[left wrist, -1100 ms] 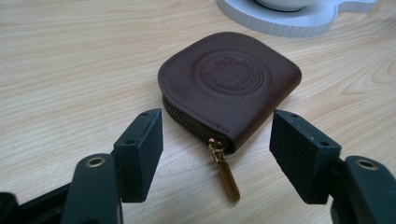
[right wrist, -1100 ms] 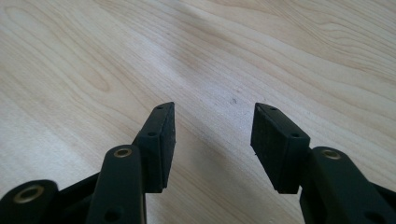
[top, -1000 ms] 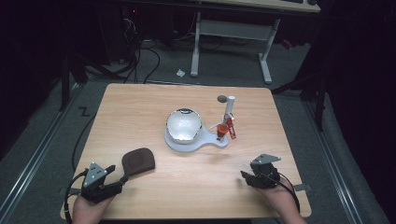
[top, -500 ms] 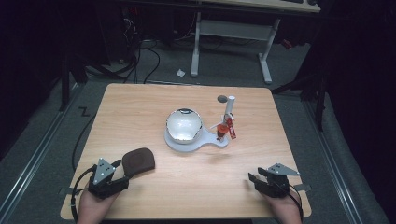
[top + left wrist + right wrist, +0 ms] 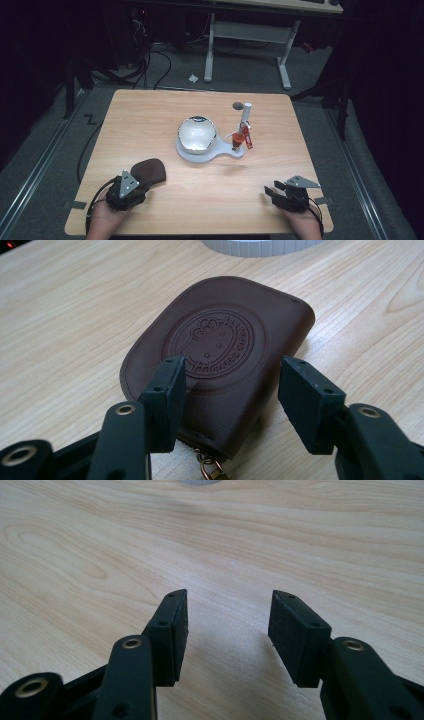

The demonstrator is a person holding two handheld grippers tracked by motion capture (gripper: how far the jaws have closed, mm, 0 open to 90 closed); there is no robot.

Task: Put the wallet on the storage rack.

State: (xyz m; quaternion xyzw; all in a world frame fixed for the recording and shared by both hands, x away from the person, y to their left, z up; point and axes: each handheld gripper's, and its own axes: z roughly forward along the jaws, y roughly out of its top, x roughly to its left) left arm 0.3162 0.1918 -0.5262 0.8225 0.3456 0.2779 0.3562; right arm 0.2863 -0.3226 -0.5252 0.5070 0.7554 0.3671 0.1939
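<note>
The dark brown leather pouch with an embossed round emblem (image 5: 220,365) lies flat on the light wooden tabletop (image 5: 165,112), near its front left corner. The left hand-held gripper (image 5: 231,390) has just been closing; its jaws stand apart over the pouch's near end. The right hand-held gripper (image 5: 227,630) stands open above bare wood.

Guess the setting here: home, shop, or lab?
Probably a lab or recording room: a bare wooden table on grey carpet, loose cables on the floor behind it, and a height-adjustable desk frame in the dim background.
</note>
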